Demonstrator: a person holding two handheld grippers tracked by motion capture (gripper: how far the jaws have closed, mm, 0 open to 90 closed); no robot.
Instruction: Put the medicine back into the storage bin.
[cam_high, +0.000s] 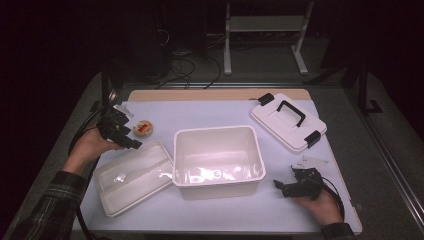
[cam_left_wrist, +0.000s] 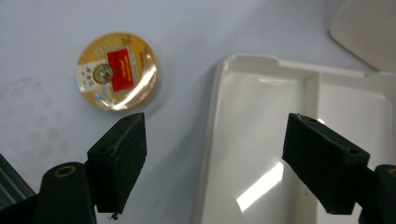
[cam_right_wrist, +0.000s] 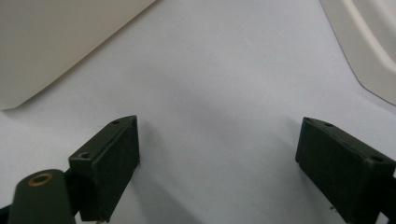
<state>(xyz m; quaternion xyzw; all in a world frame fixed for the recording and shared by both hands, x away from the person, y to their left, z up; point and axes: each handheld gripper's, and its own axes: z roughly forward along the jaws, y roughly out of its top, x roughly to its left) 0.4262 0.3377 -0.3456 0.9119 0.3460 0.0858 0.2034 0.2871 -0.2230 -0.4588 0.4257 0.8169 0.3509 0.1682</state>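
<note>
Left gripper (cam_high: 131, 142) jaws apart, empty, above the flat white plastic tray (cam_high: 131, 176), near-right of the round glossy disc (cam_high: 143, 128), possibly a sealed cup. Right gripper (cam_high: 278, 187) jaws apart, empty, right of the tub (cam_high: 218, 161).

Left tool (cam_high: 131, 138) jaws wide, right tool (cam_high: 280, 186) jaws wide, both empty

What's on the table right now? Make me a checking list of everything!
Surface: pale sheet on table.
Job's things: round gold disc near left gripper; white tray; empty white bin; lid with black handle, lying apart.
Clutter: nothing seen.
Grippers: left gripper open above the tray's edge, holding nothing; right gripper open, holding nothing.
Cables: one trails from each gripper; more on floor behind.
Surroundings: dark room, white stand behind.
</note>
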